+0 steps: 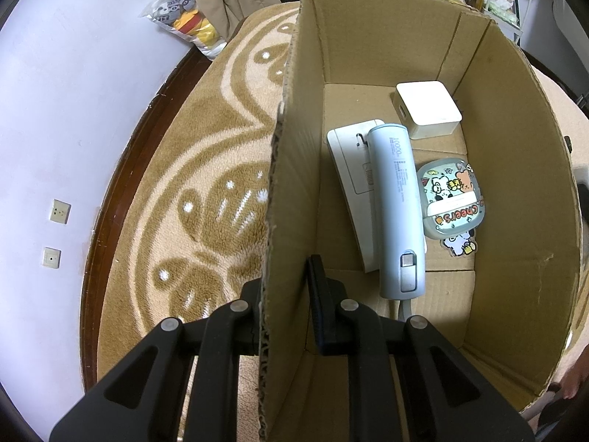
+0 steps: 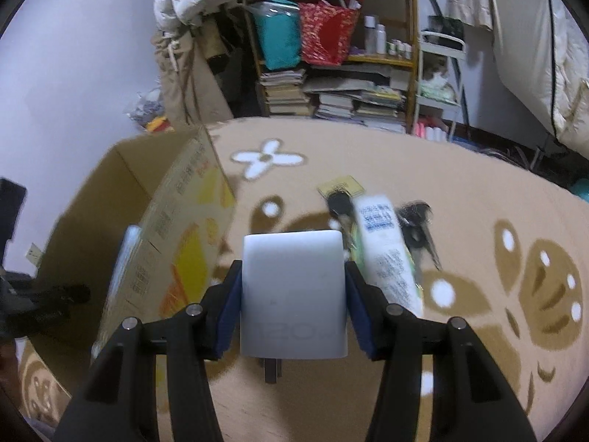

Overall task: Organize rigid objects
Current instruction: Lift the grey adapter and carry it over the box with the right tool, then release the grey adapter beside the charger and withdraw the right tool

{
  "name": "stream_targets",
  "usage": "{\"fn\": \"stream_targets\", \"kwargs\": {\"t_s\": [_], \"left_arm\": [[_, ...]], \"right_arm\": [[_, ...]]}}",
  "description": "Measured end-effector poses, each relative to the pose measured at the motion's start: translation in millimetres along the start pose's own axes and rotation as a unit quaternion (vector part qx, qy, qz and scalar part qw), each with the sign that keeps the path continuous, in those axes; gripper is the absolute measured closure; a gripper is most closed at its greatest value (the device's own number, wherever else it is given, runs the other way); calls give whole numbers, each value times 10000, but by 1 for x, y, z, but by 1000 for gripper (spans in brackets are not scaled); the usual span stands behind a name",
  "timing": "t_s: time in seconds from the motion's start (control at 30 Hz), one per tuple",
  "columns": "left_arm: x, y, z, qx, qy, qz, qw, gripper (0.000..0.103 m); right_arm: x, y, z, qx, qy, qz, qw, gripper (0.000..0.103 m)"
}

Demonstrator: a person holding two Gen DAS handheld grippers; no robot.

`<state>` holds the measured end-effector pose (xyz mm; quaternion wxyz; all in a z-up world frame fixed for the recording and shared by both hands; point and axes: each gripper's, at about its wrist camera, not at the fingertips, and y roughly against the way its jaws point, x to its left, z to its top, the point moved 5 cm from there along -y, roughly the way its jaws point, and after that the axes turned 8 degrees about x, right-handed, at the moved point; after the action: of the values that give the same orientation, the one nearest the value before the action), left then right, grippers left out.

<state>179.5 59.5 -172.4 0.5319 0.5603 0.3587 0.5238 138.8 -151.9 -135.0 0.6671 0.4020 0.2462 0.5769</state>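
Right claw (image 2: 292, 302) grips a white charger (image 2: 293, 294) above the carpet (image 2: 478, 191).

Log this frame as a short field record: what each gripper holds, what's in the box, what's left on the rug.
left gripper: shut on the cardboard box wall, one finger on each side
right gripper: shut on a white charger, prongs pointing down
in box: blue power bank lying on a white flat device, white cube adapter, sticker-covered case
on rug: tube, scissors, dark keys, blurred
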Motion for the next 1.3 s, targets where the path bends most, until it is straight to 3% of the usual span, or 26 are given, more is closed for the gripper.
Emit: {"fn": "stream_targets", "kwargs": {"t_s": [0.5,1.0,1.3], "left_arm": [[1,-2,0,5,-13,-6,10000,87],[1,-4,1,2,11,-70,10000,86],[2,-3,1,10,23,-94,10000,86]], "right_arm": [[70,14,61,-481,734,466,9951,47],[96,-5,56,-417,751,1142,9897,47],[109,-11,52,-367,941,1178,9879,47]]}}
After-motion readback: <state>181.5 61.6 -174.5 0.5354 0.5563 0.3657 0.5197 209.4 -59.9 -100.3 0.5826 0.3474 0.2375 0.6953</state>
